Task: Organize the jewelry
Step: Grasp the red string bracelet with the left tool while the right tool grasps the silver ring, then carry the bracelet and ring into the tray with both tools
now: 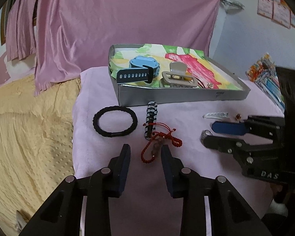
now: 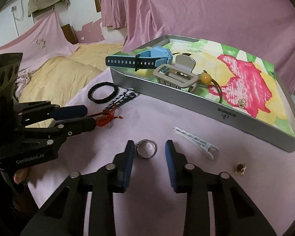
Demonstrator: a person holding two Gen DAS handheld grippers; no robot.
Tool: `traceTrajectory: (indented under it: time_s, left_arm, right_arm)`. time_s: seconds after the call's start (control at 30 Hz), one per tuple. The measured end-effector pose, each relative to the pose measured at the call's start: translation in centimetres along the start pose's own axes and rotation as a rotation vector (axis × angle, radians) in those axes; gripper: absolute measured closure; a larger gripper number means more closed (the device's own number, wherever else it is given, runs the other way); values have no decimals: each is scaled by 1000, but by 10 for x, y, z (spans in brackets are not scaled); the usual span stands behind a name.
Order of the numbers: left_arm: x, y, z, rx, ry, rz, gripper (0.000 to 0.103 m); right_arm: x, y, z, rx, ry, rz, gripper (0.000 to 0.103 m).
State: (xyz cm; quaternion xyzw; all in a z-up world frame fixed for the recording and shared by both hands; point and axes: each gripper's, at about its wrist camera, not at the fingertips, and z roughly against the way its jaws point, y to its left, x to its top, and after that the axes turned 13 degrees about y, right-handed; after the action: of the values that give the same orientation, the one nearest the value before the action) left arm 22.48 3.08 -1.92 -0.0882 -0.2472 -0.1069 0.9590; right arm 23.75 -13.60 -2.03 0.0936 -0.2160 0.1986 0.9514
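Observation:
A grey tray (image 1: pixel 167 96) lined with flowered paper holds a blue watch (image 1: pixel 139 68), a beige hair claw (image 1: pixel 179 76), a yellow-bead tie (image 2: pixel 205 78) and a small stud (image 2: pixel 241 103). My left gripper (image 1: pixel 145 150) is open, its fingers either side of a red cord bracelet (image 1: pixel 159 143). My right gripper (image 2: pixel 149 147) is open around a silver ring (image 2: pixel 147 148). On the cloth lie a black hair band (image 1: pixel 115 123), a striped braided bracelet (image 1: pixel 151 118), a white hair clip (image 2: pixel 194 141) and a red-stone earring (image 2: pixel 240 168).
The pink cloth (image 1: pixel 186 177) covers the table; its left edge drops to a yellow bedspread (image 1: pixel 29 127). Pink curtains (image 1: pixel 118 19) hang behind. A colourful packet (image 1: pixel 265 74) lies at the right of the tray.

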Motion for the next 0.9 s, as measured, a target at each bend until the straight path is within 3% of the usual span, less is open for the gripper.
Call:
traceTrajectory:
  time_s: [0.13, 0.33, 0.6, 0.9]
  left_arm:
    - [1, 0, 0, 6, 11, -16, 87]
    - [1, -5, 0, 0, 26, -43, 96]
    - [-7, -11, 6, -33, -12, -9, 96]
    - [-3, -21, 28, -55, -122, 26, 96]
  right_arm:
    - [1, 2, 1, -3, 0, 15, 85]
    - [0, 0, 2, 24, -3, 17, 85]
    - [-8, -6, 9, 58, -40, -7, 85]
    - [-21, -22, 28, 73, -121, -60, 85]
